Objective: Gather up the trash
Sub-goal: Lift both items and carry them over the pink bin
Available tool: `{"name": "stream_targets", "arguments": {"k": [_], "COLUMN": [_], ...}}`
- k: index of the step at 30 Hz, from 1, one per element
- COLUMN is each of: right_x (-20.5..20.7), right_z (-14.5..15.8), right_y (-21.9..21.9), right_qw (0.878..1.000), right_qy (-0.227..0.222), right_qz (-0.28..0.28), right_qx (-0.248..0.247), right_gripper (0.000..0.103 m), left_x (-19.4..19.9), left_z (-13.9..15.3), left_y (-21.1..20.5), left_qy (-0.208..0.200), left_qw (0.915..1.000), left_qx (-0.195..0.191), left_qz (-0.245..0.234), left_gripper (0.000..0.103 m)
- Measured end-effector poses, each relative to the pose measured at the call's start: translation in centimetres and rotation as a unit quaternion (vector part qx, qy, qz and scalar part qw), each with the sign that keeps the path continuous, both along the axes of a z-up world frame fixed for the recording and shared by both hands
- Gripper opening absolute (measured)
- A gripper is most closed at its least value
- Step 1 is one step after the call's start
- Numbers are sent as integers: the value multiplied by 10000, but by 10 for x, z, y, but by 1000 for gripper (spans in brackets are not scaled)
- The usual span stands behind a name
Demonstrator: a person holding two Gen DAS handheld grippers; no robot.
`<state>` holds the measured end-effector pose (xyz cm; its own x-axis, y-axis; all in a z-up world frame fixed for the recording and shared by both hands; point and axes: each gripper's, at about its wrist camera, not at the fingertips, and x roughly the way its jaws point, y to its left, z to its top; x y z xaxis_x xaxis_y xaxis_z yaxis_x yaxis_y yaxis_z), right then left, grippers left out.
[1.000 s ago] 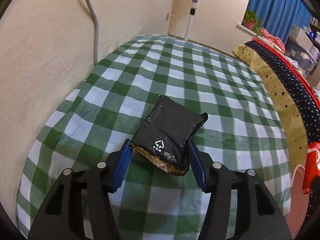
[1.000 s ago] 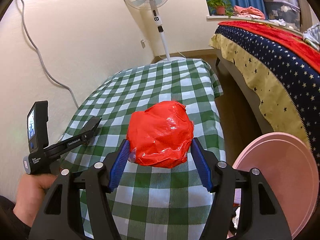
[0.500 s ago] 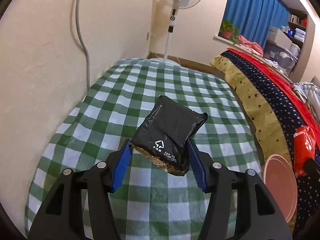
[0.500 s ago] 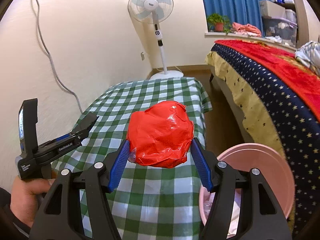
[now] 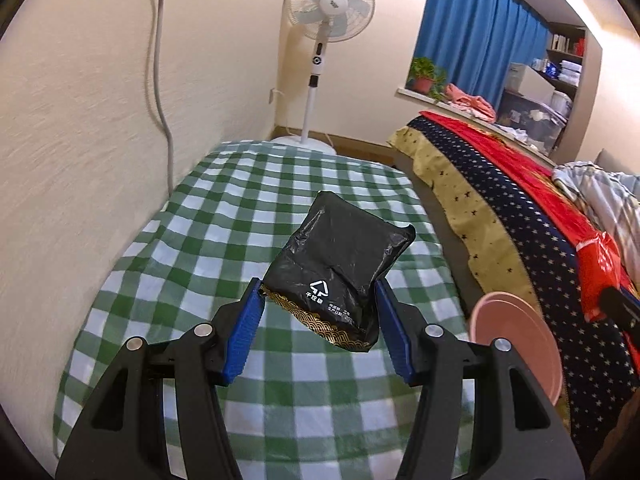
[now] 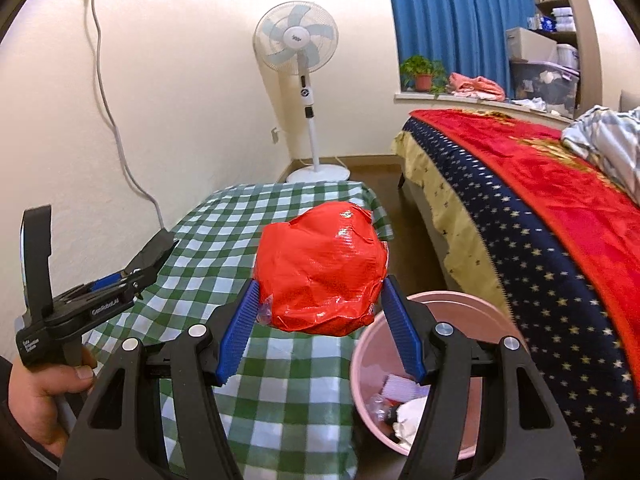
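My left gripper is shut on a black snack packet with a gold patterned end, held up above the green checked table. My right gripper is shut on a crumpled red wrapper, held above the table's right edge and just left of the pink trash bin. The bin holds paper and wrappers. In the left wrist view the bin stands to the right on the floor, and the red wrapper shows at the far right.
A bed with a starred navy and red cover runs along the right, close to the bin. A standing fan is at the table's far end by the wall. A grey cable hangs down the left wall.
Both grippers have risen and drawn back with their trash still held. The right one has moved toward the bin, whose inside now shows.
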<state>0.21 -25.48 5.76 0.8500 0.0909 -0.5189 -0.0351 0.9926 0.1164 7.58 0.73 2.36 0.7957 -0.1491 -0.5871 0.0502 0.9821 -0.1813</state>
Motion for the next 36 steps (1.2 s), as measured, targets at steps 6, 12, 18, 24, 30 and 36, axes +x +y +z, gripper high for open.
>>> {"name": "stream_targets", "arguments": {"k": [6,12,18,24,30,36], "right_x": [-19,-24,-21,-12,0,8], "right_z": [15,12,4,-11,-24,-34], "right_y": [-32,-58,-74,-88,-94,-99], "right_qw": [9991,9963,9924,9875,9851,9833], "right_qy": [-129,-70,4,160,319,434], "right_qz": [-398,-856,-1231,-1565,-1684,-1766], "right_qx": [70,74,13,-48,-110,-82], "right_gripper": [63,63,63,63,63,63], "left_x": [-7,-7,-4,-2,2,10], "left_z": [-1,-2,-10,-21,-38,-58], "left_y": [-24,-52,-87,-128,-160,-182], "left_qy": [-55,-146,-155,-204,-125,112], "left_qw": [9997,9985,9957,9897,9825,9758], "left_qx": [25,-34,-3,108,137,78], "left_qz": [-251,-532,-917,-1414,-1853,-2183], "left_gripper": [55,55,55,55,55,56]}}
